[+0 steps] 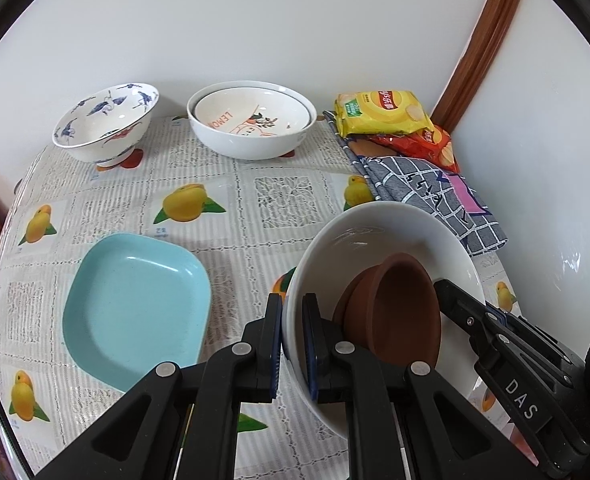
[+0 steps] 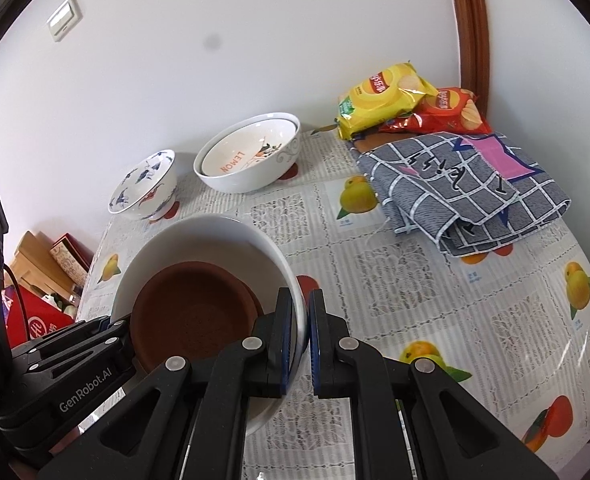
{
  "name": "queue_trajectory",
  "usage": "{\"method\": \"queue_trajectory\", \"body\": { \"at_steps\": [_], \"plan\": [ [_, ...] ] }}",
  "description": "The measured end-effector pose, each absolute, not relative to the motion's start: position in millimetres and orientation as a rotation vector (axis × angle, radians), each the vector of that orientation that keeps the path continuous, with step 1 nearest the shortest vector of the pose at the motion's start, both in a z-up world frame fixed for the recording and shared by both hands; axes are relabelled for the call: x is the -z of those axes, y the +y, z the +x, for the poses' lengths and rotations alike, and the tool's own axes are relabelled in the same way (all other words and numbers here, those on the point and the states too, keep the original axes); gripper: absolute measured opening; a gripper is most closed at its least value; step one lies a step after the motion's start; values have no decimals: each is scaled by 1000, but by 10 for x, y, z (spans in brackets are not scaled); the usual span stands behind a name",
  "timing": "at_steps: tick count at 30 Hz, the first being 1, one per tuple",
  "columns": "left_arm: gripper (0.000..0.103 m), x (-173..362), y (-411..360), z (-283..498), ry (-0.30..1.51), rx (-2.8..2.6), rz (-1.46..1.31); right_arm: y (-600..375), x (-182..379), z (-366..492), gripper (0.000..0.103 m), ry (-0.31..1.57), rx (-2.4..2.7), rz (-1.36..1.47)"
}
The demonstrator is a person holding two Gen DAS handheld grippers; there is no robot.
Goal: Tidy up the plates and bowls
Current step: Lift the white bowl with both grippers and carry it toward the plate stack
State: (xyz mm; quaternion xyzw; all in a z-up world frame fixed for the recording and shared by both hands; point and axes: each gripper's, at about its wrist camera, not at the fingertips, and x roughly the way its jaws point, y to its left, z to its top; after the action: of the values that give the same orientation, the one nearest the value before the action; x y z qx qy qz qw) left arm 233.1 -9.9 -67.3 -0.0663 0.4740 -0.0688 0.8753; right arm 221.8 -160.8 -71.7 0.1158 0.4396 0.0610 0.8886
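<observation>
White bowl (image 1: 379, 236) with a brown terracotta saucer (image 1: 399, 312) inside sits at 5 o'clock in the left wrist view, tilted. The left gripper (image 1: 293, 344) pinches its left rim; the right gripper (image 2: 301, 336) pinches the opposite rim. A light blue square plate (image 1: 135, 308) lies at 8 o'clock, and a lemon-print bowl (image 1: 251, 120) nested in a larger one at 12 o'clock.
</observation>
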Motion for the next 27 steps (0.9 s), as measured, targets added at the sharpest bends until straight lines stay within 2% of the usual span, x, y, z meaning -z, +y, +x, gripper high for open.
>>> {"method": "queue_trajectory", "body": {
  "at_steps": [27],
  "plan": [
    [10, 696, 402, 2313, 985, 72, -175, -1101, 745, 2348, 8, 923, -205, 209]
  ]
}}
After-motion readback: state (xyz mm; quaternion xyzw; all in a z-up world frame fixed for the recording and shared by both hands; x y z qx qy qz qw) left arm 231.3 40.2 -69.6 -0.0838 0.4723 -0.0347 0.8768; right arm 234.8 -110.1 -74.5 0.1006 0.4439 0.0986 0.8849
